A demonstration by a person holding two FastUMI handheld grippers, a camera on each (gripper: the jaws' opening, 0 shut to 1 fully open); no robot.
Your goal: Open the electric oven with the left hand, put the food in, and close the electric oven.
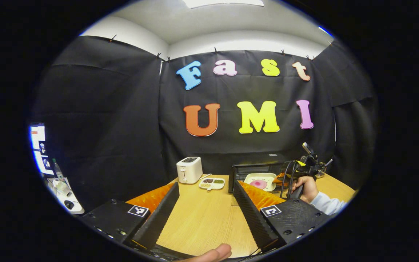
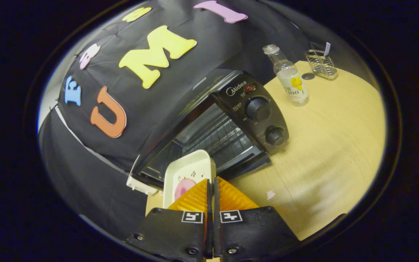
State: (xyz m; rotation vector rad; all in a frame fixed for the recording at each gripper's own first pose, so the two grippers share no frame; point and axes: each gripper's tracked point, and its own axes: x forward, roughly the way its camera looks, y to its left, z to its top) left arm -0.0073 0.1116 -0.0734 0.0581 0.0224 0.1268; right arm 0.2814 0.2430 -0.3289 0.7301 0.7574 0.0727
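Sliding the tray point(image 2: 187, 174) level and straight onto the rack looks like the way to do this step well, keeping its far edge clear of the oven point(image 2: 227, 123) frame. The right gripper point(image 2: 211, 189) has its fingers pressed nearly together, pinching the tray's near rim; a pink piece of food point(image 2: 182, 187) lies on it, at the oven's open mouth. The left gripper point(image 1: 206, 189) hangs back over the table point(image 1: 202, 218), fingers spread wide and holding nothing. Farther left stand a toaster point(image 1: 189, 169) and a divided dish point(image 1: 212, 183).
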